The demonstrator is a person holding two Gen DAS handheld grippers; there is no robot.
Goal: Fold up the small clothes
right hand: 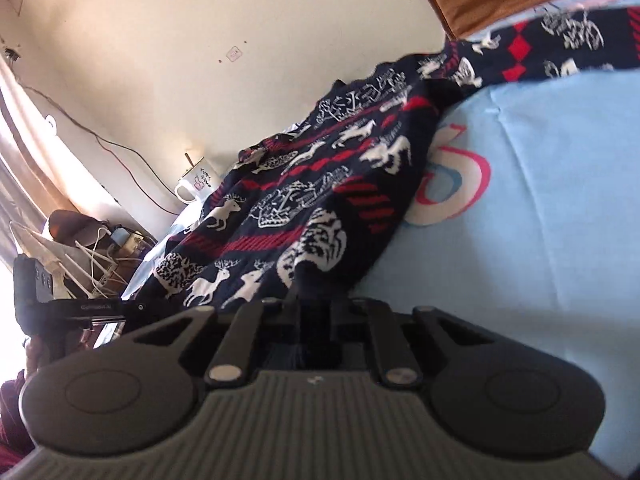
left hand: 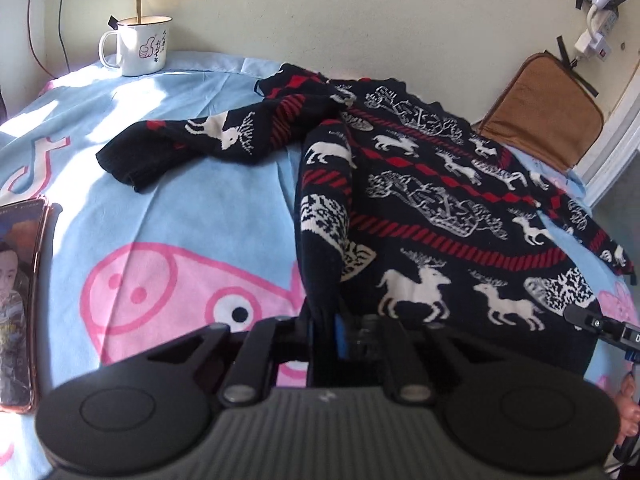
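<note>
Left wrist view shows the left hand-held gripper (left hand: 326, 332) clamped on the near hem of a dark reindeer-patterned sweater (left hand: 432, 200), which lies spread over a blue cartoon-print cloth (left hand: 180, 208); one sleeve (left hand: 192, 136) stretches toward a white mug (left hand: 138, 46) at the far edge, and a phone (left hand: 20, 296) rests at the left. Right wrist view shows the right hand-held gripper (right hand: 314, 320) closed on the sweater (right hand: 304, 196) hem too, with the fabric rising away from it and the blue cloth (right hand: 540, 240) bare to the right.
</note>
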